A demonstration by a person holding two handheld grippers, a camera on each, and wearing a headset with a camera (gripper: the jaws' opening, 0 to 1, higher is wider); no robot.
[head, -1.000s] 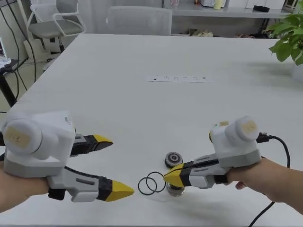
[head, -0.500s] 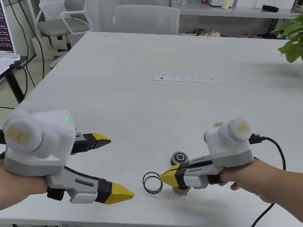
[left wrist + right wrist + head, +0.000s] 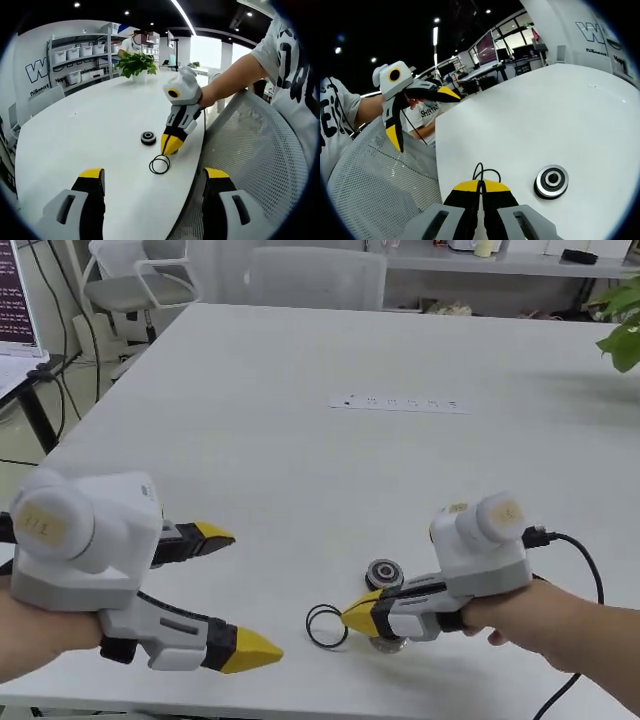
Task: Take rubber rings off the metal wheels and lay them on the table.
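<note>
Two thin black rubber rings (image 3: 325,625) lie overlapped on the white table (image 3: 330,470). My right gripper (image 3: 360,616) is shut, its yellow tips at the rings' right edge. Beneath its jaws stands a metal wheel (image 3: 386,644), mostly hidden. A second wheel (image 3: 384,573) lies flat just behind it. In the right gripper view the rings (image 3: 488,173) sit just past the shut tips (image 3: 481,187), with the wheel (image 3: 551,181) to the right. My left gripper (image 3: 235,590) hovers open at the left with nothing between its jaws. Its own view shows the rings (image 3: 160,164), a wheel (image 3: 148,137) and the right gripper (image 3: 172,145).
A white power strip (image 3: 398,403) lies mid-table. Office chairs (image 3: 140,275) stand beyond the far edge and a potted plant (image 3: 625,325) at the far right. A black cable (image 3: 570,545) trails from the right gripper. The near table edge runs just below both grippers.
The head camera has shifted a little. My right gripper, still shut, has eased slightly left toward the rings. The left gripper holds its place, open.
</note>
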